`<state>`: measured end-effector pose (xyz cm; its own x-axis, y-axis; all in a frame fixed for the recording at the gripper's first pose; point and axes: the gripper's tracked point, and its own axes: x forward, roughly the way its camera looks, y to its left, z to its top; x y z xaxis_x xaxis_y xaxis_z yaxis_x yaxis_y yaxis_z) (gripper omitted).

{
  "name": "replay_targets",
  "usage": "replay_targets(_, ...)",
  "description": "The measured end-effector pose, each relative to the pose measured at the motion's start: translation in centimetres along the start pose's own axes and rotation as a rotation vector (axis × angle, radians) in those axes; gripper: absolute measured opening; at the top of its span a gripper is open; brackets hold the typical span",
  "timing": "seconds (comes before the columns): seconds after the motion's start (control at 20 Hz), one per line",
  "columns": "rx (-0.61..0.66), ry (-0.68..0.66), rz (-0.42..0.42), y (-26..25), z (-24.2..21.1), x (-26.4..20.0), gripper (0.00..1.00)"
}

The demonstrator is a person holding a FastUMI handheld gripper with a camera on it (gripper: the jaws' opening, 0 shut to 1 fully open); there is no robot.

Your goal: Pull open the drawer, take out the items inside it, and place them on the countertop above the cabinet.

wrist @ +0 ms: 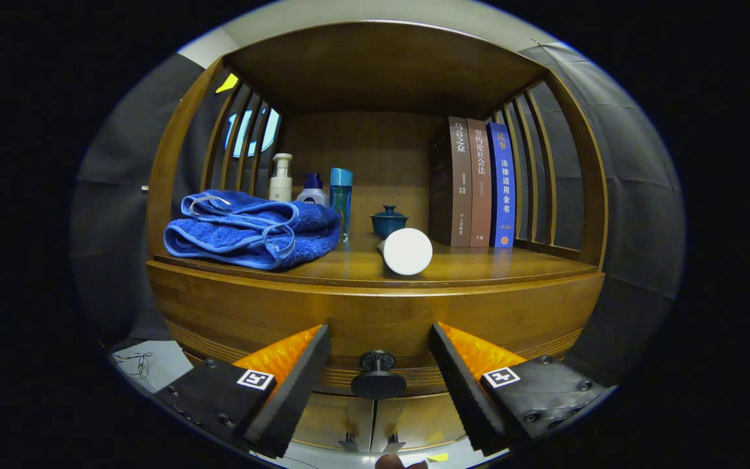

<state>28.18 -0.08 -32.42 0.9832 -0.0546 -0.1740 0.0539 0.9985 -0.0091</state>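
A wooden cabinet fills the view, its drawer front [375, 316] closed below the countertop [479, 264]. A dark round knob [378, 376] juts from the drawer's lower edge. My gripper [379, 348] is open, its two fingers standing either side of the knob with a gap on each side, touching nothing. On the countertop beyond the fingers lie a folded blue towel [251, 231] and a white cylinder [406, 251] on its side, its round end toward me.
At the back of the countertop stand a white pump bottle [281, 177], a small blue-capped bottle [312, 190], a tall teal bottle [341, 198], a teal lidded cup [388, 221] and three upright books [476, 182]. Slatted wooden sides [570, 169] and a wooden top enclose the shelf.
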Motion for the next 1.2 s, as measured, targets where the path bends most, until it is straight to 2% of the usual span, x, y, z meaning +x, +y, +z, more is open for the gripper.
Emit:
replay_targets(0.15, -0.001, 0.002, 0.006, -0.4, 0.7, -1.2, 0.99)
replay_targets(0.4, 0.021, -0.009, 0.033, 0.0, 4.0, -5.7, 0.99)
replay_targets(0.65, 0.037, -0.086, 0.065, 0.6, 11.4, -10.8, 0.99)
replay_targets(0.85, 0.102, -0.137, 0.098, 1.3, 17.8, -15.5, 0.99)
replay_targets(1.2, 0.072, -0.166, 0.06, 0.4, 25.3, -22.1, 1.0)
